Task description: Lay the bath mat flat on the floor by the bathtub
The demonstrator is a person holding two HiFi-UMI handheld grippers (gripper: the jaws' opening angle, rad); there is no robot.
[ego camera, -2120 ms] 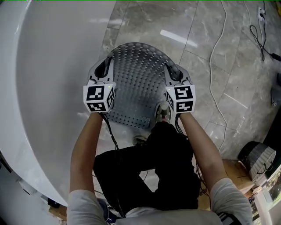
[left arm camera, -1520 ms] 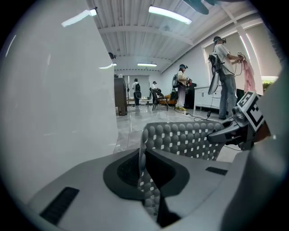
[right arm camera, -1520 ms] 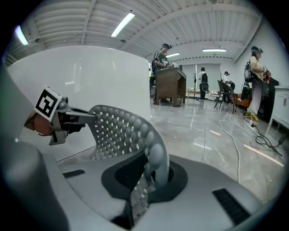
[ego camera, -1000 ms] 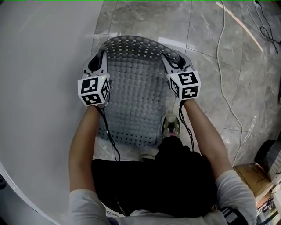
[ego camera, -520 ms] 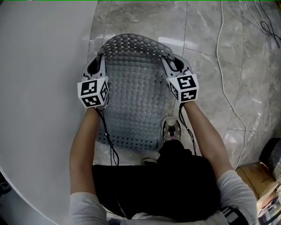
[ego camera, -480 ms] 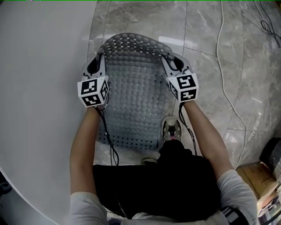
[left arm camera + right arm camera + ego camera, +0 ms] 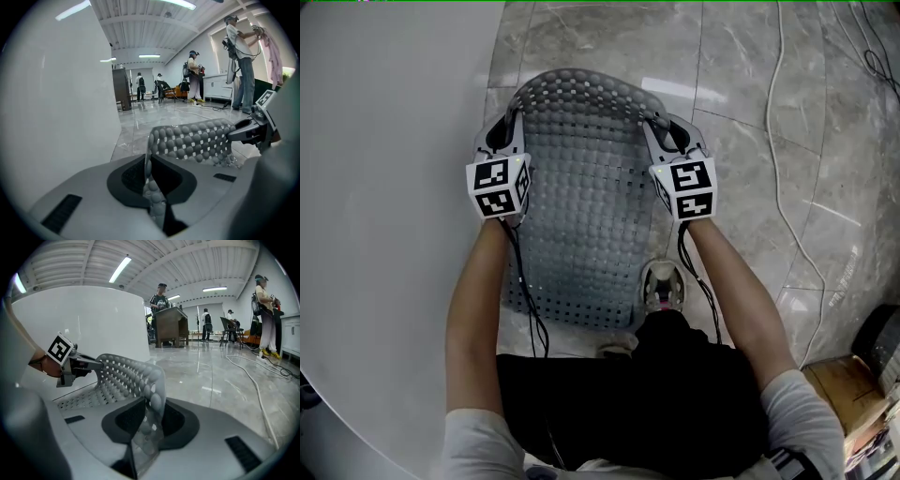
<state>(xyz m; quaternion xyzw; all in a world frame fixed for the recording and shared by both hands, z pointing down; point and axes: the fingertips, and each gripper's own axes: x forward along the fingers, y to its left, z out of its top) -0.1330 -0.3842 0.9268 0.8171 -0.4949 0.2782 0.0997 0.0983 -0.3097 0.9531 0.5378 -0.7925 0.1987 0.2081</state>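
Holding bath mat far end raised beside bathtub: left gripper clenched on left edge, right gripper, jaws just closing, gripping right edge; next, lower it flat onto floor

The left gripper pinches the near edge of the bobbled grey bath mat, which arches away to the right. At left rises a white wall, probably the bathtub; people stand far off.
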